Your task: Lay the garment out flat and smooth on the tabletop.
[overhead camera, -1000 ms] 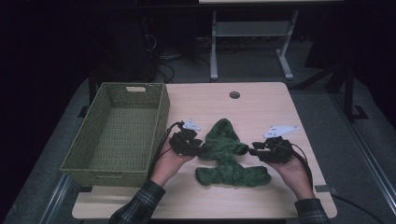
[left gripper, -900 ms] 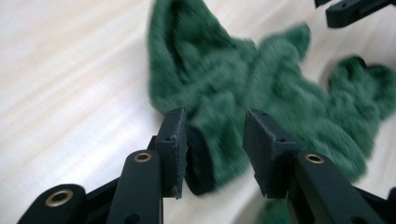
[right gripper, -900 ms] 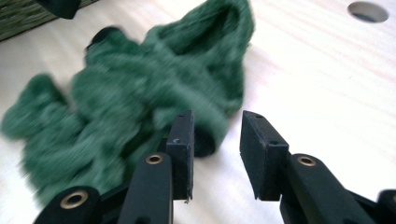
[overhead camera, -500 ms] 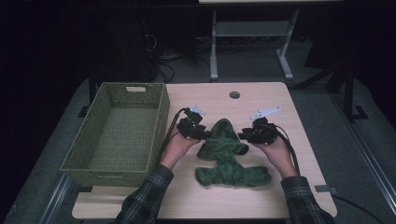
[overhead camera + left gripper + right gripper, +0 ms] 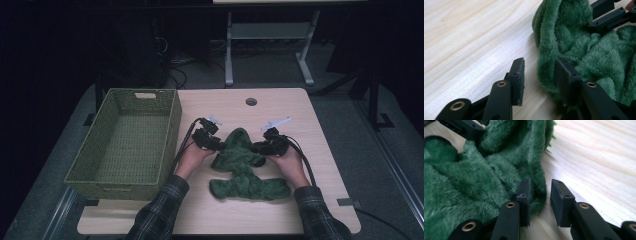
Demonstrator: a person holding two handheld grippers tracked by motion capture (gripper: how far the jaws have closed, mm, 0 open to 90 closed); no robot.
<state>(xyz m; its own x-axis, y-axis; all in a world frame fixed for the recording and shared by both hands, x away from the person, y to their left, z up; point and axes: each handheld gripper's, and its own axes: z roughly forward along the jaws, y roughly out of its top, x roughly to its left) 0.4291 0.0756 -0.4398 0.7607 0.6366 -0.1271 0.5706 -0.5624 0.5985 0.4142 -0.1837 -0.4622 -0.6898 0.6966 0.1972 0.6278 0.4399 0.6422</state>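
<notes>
High view first: green plush cloth point(image 5: 244, 167) lying crumpled on the pale wooden table point(image 5: 320, 125), right of the woven green basket point(image 5: 125, 145) and apart from it. Left gripper point(image 5: 216, 143) pressed against the cloth's upper left edge, right gripper point(image 5: 260, 147) against its upper right edge, both pointing inward at the raised hump between them. Compared with a second ago, both pushed forward and closer together; back then parked lower, at the cloth's flanks, with the cloth spread flatter. Now bunched higher at the top, lower part still fanned out toward the table's near edge. Plaid sleeves point(image 5: 160, 215) reaching further in than before. Basket unmoved.

Over to the left gripper view: jaws parted, a clear gap between the pads. One pad point(image 5: 517, 77) over bare wood, the other point(image 5: 565, 80) sunk against the fuzzy green cloth point(image 5: 584, 50). An edge fold sitting at the gap, nothing pinched. Other gripper's black jaws poking in at the top right corner.

Right gripper view: much the same picture mirrored. Jaws apart, one pad point(image 5: 524, 200) nestled into the cloth point(image 5: 474, 185), the other point(image 5: 560, 200) over bare table. Cloth edge brushing the gap, not clamped.
</notes>
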